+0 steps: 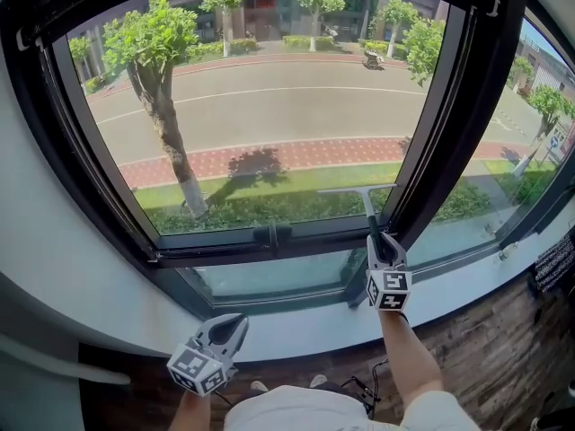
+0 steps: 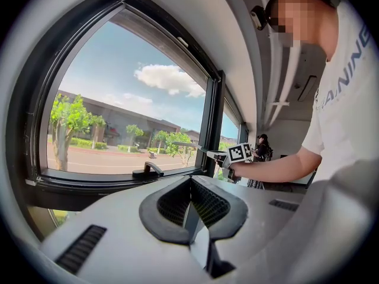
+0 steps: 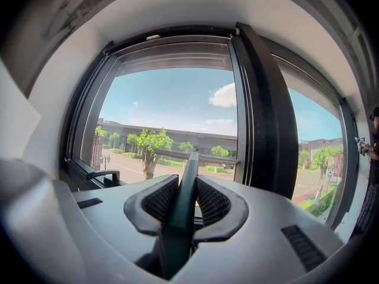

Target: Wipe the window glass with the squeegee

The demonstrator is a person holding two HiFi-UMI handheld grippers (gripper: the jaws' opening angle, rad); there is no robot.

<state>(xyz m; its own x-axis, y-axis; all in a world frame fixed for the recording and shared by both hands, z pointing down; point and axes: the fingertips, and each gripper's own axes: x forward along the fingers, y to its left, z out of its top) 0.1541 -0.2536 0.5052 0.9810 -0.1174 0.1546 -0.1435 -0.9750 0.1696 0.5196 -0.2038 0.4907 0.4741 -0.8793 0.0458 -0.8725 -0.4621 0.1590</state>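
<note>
Head view: grips squeegee [image 1: 359, 192] in right claw [image 1: 384, 241], blade at lower right of glass [image 1: 269, 106]; holds left claw [image 1: 232, 326] low by sill [image 1: 296, 330]. Left gripper view: pressed together, empty. Right gripper view: clamped on squeegee handle.

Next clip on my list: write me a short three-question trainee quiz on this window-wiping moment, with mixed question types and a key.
1. True or false: the left gripper holds the squeegee.
2. Multiple choice: in the head view, the squeegee's blade is at which part of the window glass? A) top left B) lower right C) centre
3. Fill in: the right gripper is shut on the squeegee's ____.
Key: 1 false; 2 B; 3 handle.
</note>
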